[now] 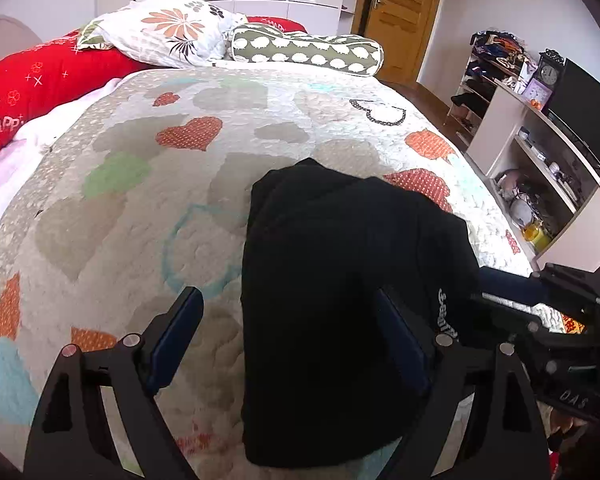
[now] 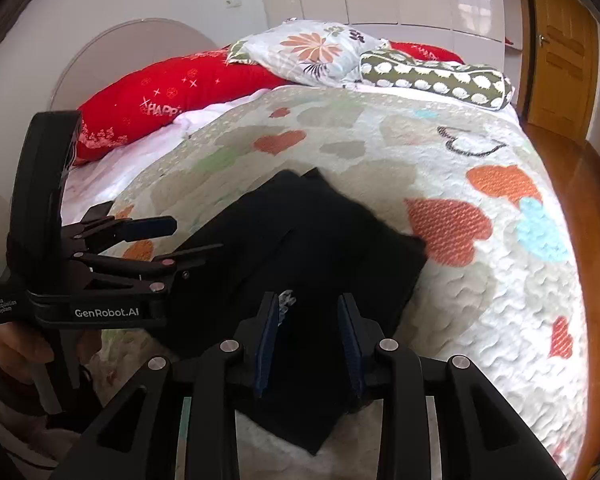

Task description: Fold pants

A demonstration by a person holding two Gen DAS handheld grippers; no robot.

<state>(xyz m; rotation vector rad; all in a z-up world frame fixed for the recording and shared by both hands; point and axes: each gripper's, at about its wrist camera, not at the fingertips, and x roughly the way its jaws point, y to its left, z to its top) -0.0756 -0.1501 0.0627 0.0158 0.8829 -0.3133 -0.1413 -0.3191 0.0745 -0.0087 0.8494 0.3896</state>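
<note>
- The black pants [image 1: 340, 280] lie on the bed's heart-patterned quilt [image 1: 140, 208], near its foot end and well clear of the pillows [image 1: 168, 32] at the head.
- They are already gathered into a compact, layered bundle; several stacked edges show along the far side, so I judge the main folds done.
- A small white printed label shows on the near right side of the bundle.
- The left gripper [image 1: 288, 344] hovers low over the near left part of the bundle with its fingers spread wide; one finger is over the bare quilt, the other over the cloth, and nothing is pinched.
- The right gripper [image 2: 310, 344] sits over the near edge of the bundle, its fingers partly apart with black cloth lying in the gap; the pads do not look pressed on it, so I read this as no grip.
- What seems left: squaring the slightly skewed corners and flattening the raised far edge, or perhaps one last fold if a smaller packet is wanted.
</note>
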